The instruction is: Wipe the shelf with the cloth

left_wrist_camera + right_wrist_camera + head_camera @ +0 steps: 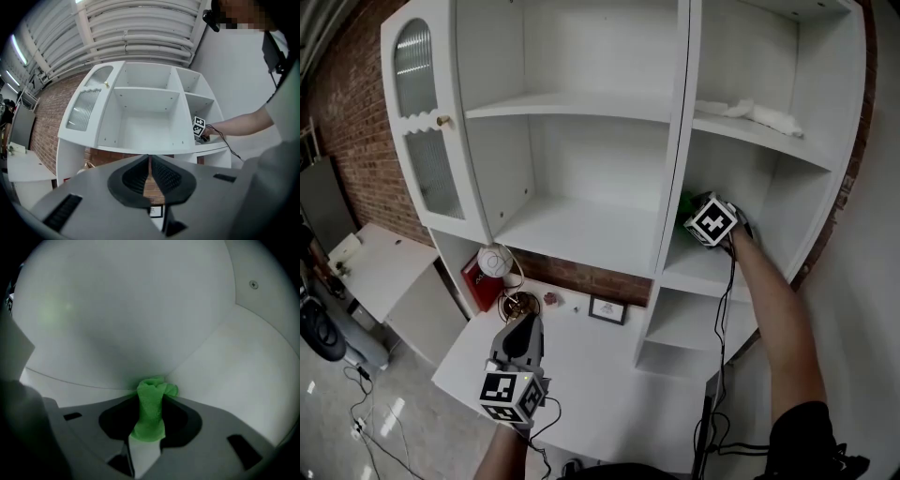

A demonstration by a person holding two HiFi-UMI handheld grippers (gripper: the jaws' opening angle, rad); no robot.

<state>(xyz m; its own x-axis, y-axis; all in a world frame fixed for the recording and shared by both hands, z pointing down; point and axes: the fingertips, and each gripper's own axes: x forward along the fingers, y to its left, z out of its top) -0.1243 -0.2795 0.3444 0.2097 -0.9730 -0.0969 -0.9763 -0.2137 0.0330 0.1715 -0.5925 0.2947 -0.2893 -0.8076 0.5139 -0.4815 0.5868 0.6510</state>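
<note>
A white shelf unit [581,225] fills the head view. My right gripper [698,211] reaches into the middle right compartment, its marker cube [712,222] facing me. In the right gripper view the jaws are shut on a green cloth [151,411], whose bunched tip presses into the corner where the white shelf board [243,376] meets the back wall. A sliver of the green cloth [685,202] shows beside the cube. My left gripper [523,330] hangs low over the desk, jaws shut with nothing between them. From there the shelf unit [145,117] and the right gripper's cube [199,126] are seen.
A crumpled white cloth [755,114] lies on the upper right shelf. The cabinet door [427,131] with ribbed glass stands open at the left. On the desk [591,375] sit a small framed picture [607,309], a round white object [494,261] and a red item [478,279].
</note>
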